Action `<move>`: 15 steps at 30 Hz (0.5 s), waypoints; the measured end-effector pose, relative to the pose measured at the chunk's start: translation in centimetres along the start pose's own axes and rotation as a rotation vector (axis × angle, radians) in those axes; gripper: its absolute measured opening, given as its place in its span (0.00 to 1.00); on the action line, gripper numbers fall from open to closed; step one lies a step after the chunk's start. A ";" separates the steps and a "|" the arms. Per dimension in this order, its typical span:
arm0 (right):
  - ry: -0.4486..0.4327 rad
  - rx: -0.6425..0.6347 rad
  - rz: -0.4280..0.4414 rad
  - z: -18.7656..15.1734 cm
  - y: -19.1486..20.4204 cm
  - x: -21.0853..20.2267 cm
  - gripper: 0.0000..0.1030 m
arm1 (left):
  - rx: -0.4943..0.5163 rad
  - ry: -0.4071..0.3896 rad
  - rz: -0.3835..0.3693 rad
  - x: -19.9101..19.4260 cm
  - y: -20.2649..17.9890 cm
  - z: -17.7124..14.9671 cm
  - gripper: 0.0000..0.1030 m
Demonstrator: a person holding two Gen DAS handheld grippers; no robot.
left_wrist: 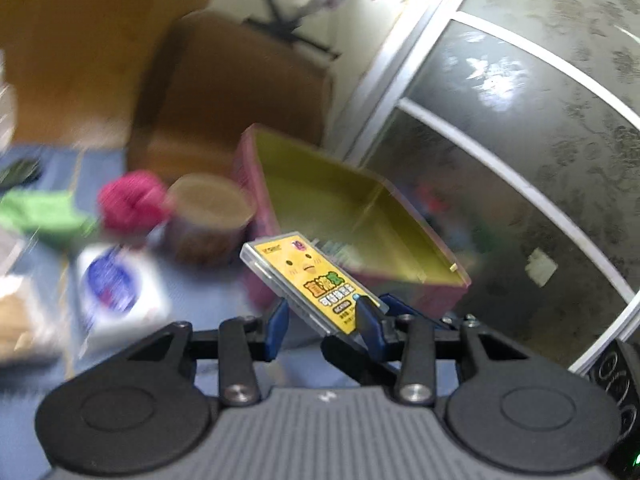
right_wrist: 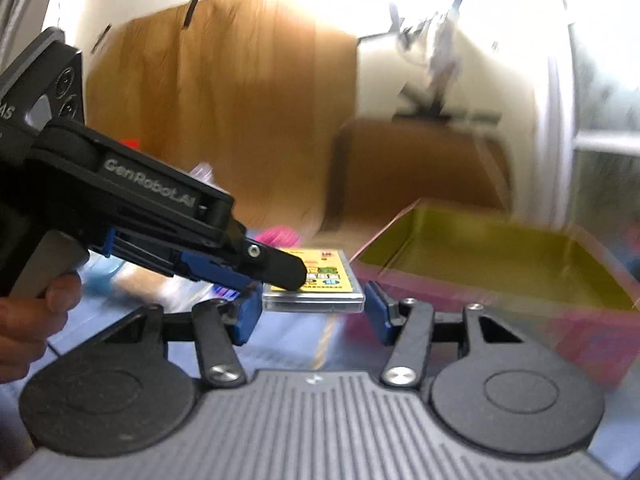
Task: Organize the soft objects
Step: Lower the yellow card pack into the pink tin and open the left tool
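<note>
My left gripper (left_wrist: 323,314) is shut on a flat clear case with a yellow cartoon label (left_wrist: 310,278) and holds it tilted above the blue table. The same yellow case (right_wrist: 314,280) shows in the right wrist view, with the left gripper (right_wrist: 276,270) reaching in from the left over it. My right gripper (right_wrist: 313,314) is open, its blue pads on either side of the case's near edge, not touching it. An open pink box with a yellow-green inside (left_wrist: 360,216) lies just behind the case; it also shows in the right wrist view (right_wrist: 480,256).
On the blue table to the left are a pink yarn ball (left_wrist: 132,200), a brown round tub (left_wrist: 208,216), a green cloth (left_wrist: 40,212) and a white packet with a blue label (left_wrist: 116,284). A brown chair (left_wrist: 232,92) and a glass cabinet (left_wrist: 520,160) stand behind.
</note>
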State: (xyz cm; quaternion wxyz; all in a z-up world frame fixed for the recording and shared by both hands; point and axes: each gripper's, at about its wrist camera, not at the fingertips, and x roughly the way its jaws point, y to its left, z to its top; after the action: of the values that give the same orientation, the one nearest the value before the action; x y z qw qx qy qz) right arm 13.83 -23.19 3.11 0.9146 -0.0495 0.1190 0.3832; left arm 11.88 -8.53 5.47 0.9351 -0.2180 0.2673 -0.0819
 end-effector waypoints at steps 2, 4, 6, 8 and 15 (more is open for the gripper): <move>-0.027 -0.012 -0.054 0.6 -0.9 0.5 0.56 | 0.039 -0.012 -0.014 1.7 -0.9 1.6 0.36; -0.037 0.005 -0.096 0.8 -2.1 1.4 0.56 | 0.072 -0.019 -0.019 3.8 -1.7 2.5 0.36; -0.024 0.027 -0.127 0.8 -3.1 3.0 0.56 | 0.082 0.003 -0.021 5.8 -2.1 3.2 0.36; -0.001 0.052 -0.146 0.7 -3.8 4.6 0.56 | 0.089 0.027 0.002 8.1 -2.2 3.6 0.36; 0.053 0.056 -0.184 0.3 -4.3 7.1 0.60 | 0.058 -0.004 0.025 7.0 -0.2 2.8 0.41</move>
State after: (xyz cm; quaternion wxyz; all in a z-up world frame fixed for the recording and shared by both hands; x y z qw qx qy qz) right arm 21.76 -21.21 1.60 0.9435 -0.0449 0.1486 0.2926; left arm 19.28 -9.55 4.45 0.9424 -0.1877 0.2658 -0.0773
